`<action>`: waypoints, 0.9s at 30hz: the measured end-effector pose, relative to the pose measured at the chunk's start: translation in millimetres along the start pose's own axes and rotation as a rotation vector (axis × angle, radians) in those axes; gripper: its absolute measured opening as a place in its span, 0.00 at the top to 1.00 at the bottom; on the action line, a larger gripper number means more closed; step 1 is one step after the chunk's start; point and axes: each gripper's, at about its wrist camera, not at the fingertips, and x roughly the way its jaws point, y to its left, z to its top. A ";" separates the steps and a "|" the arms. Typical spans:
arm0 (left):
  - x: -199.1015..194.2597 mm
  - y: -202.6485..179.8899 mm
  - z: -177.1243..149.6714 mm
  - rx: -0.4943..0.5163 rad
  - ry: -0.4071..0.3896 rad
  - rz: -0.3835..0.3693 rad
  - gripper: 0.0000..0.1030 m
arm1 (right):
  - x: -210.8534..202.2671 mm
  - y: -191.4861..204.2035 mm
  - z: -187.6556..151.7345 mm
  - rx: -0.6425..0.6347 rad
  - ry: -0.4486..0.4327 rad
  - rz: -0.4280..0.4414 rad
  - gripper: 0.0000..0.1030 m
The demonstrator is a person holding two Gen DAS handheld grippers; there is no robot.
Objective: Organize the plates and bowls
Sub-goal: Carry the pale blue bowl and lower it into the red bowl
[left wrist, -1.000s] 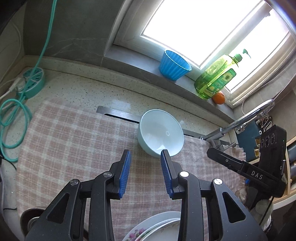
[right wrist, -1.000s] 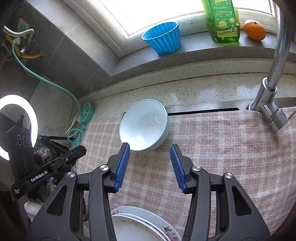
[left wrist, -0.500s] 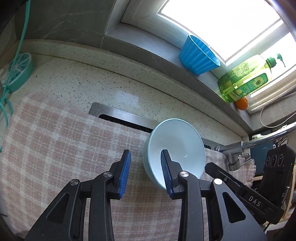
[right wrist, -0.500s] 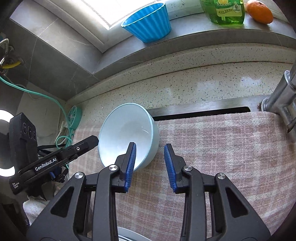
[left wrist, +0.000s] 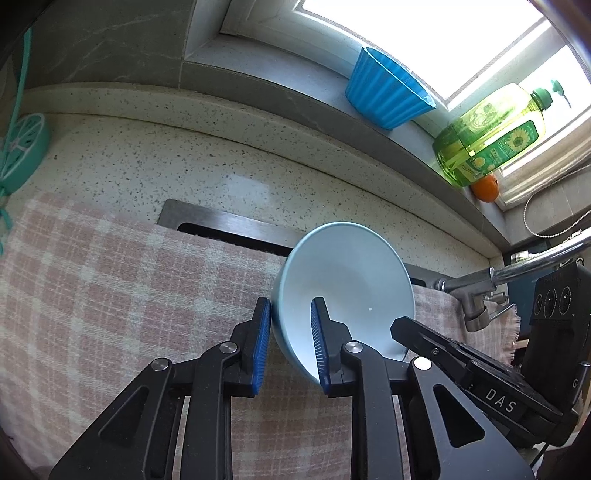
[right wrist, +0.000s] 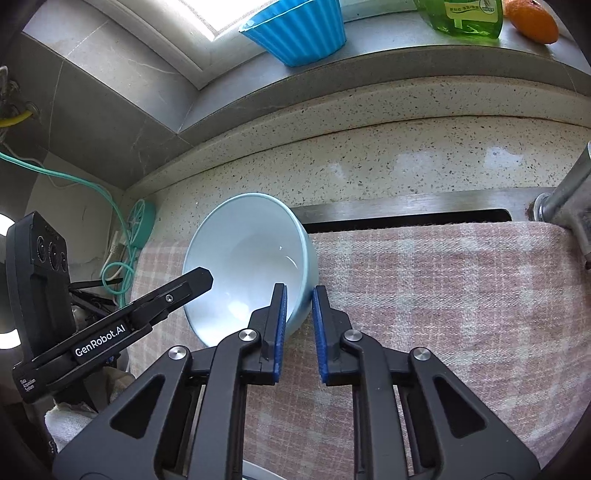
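A pale blue bowl (left wrist: 351,288) (right wrist: 251,258) sits on the pink checked cloth (left wrist: 110,295) (right wrist: 443,288), in front of the steel slot. My left gripper (left wrist: 291,306) straddles the bowl's left wall and its jaws are closing. The outer pad touches the outside and the inner pad stands slightly off the inside. My right gripper (right wrist: 299,291) is shut on the opposite wall, with one pad inside the bowl and one outside. Each wrist view shows the other gripper's black finger reaching over the rim.
The steel tap (left wrist: 476,291) (right wrist: 565,199) rises at the cloth's right end. On the window sill stand a blue ribbed cup (left wrist: 388,92) (right wrist: 299,29), a green detergent bottle (left wrist: 491,140) and an orange (left wrist: 485,188). A teal cable and reel (right wrist: 140,225) lie at the left.
Both grippers came down and forward onto the bowl, one on each side of its rim. Their jaws narrowed around the walls. The plates at the lower edge dropped out of view.
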 end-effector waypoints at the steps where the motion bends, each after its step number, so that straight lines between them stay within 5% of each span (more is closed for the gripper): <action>1: -2.6 -0.6 -1.1 0.003 -0.005 -0.001 0.81 | -1.8 1.4 -0.8 -0.004 0.000 0.000 0.86; 16: -89.7 14.2 -43.7 0.004 -0.130 -0.055 0.81 | -68.8 69.5 -40.9 -0.123 -0.041 0.078 0.86; 27: -163.6 59.2 -96.5 -0.057 -0.231 -0.058 0.81 | -86.9 140.6 -98.9 -0.219 0.001 0.170 0.86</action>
